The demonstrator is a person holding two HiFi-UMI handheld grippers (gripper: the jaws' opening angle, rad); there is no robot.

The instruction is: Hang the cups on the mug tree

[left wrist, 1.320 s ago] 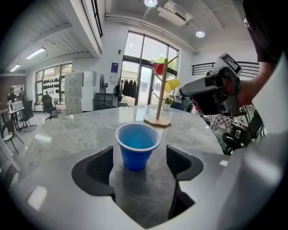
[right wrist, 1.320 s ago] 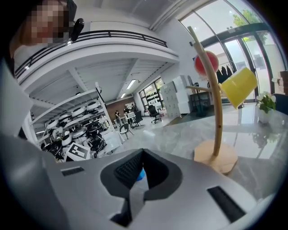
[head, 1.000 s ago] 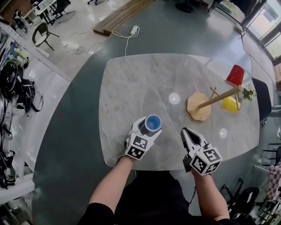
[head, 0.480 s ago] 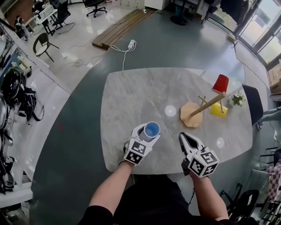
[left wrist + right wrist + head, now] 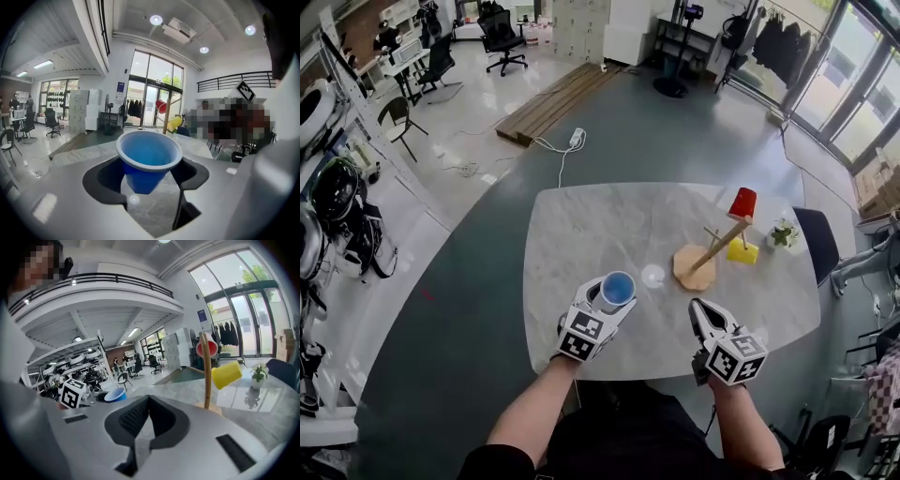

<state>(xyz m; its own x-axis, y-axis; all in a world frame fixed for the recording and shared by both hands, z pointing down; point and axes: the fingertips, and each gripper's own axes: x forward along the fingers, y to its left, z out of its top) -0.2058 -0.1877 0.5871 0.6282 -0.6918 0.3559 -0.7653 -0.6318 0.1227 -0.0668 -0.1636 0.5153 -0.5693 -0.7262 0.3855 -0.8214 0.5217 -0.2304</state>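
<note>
My left gripper (image 5: 612,294) is shut on a blue cup (image 5: 617,289), mouth up, over the near middle of the marble table (image 5: 581,225). In the left gripper view the blue cup (image 5: 147,159) sits upright between the two dark jaws, which press its sides. The wooden mug tree (image 5: 712,251) stands at the right. A red cup (image 5: 742,202) and a yellow cup (image 5: 742,251) hang on it. My right gripper (image 5: 699,309) is shut and empty near the front edge, its tip toward the mug tree (image 5: 205,371).
A small potted plant (image 5: 784,232) stands beyond the tree near the table's right edge. A dark chair (image 5: 811,246) is at that edge. On the floor beyond the table lie a wooden pallet (image 5: 555,101) and a power strip (image 5: 576,139).
The head view has pulled back and tilted up, so the table looks smaller and lower. The left gripper keeps the blue cup between its jaws. The right gripper has stayed shut.
</note>
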